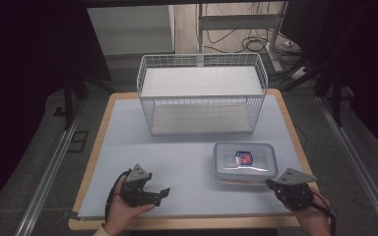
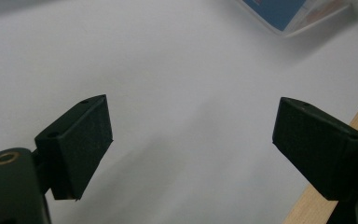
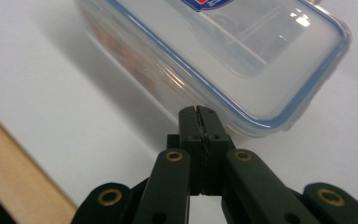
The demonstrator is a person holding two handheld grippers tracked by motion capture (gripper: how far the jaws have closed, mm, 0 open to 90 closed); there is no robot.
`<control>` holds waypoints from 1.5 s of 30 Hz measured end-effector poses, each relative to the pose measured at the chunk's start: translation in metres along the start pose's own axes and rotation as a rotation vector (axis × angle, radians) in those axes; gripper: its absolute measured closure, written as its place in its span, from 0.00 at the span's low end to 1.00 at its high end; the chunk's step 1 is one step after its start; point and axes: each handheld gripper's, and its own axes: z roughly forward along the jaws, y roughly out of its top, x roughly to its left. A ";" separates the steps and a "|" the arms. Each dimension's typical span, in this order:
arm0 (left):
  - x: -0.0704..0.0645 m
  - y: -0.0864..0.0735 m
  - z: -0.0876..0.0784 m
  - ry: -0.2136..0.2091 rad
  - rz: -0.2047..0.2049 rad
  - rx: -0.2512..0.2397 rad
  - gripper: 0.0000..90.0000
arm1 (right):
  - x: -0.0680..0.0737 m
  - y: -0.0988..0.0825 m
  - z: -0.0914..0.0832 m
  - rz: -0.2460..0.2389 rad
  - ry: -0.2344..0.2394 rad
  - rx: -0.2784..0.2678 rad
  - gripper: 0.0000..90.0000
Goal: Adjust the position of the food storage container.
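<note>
Two hand-held black two-jaw grippers sit over a rectangular table with a pale blue-white top and light wooden edging (image 1: 95, 147), both near its front edge. Left gripper (image 1: 163, 192): held in the person's left hand (image 1: 123, 209) at the front left, pointing right across the bare surface; in the left gripper view its jaws stand wide apart with nothing between them, blank tabletop beyond them and the wooden front edge running just past the right jaw. Right gripper (image 3: 198, 112): held in the person's right hand (image 1: 315, 216) at the front right corner; in the right gripper view its jaws are pressed together, empty, their tips just short of the near corner of the container, and whether they touch it cannot be told. Clear rectangular plastic food container with a blue-sealed lid and a red-and-blue label (image 1: 245, 160): lying flat on the right half of the table, lid on, between the right gripper and the basket, a strip of surface left between it and the right edge. White wire basket, rectangular, open-topped, with a white liner or board inside (image 1: 202, 93): standing at the back centre, its rear at or slightly past the back edge. Open room: the whole left half of the table between the left gripper and the basket, and a band of bare surface between basket and container. Surroundings: grey floor, metal rails (image 1: 49, 172) either side, cables (image 1: 248, 42) beyond the table.
</note>
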 end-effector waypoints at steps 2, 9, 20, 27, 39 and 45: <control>0.000 0.000 0.000 0.000 0.000 0.000 0.13 | -0.002 -0.001 0.000 0.011 0.003 -0.006 0.99; 0.001 0.001 -0.001 -0.004 -0.013 -0.005 0.13 | -0.003 0.007 -0.013 0.014 0.011 -0.048 0.99; 0.005 0.000 -0.004 -0.007 -0.020 -0.018 0.13 | -0.061 0.058 0.005 0.109 -0.140 -0.010 0.99; 0.006 -0.001 -0.004 -0.005 -0.023 -0.016 0.13 | -0.080 0.054 0.030 0.172 -0.187 0.032 0.99; 0.003 -0.001 -0.001 -0.004 -0.008 -0.005 0.14 | -0.081 0.039 0.047 0.189 -0.181 0.110 0.99; 0.006 -0.002 -0.001 -0.002 -0.018 -0.005 0.14 | -0.077 0.043 0.049 0.173 -0.196 0.114 1.00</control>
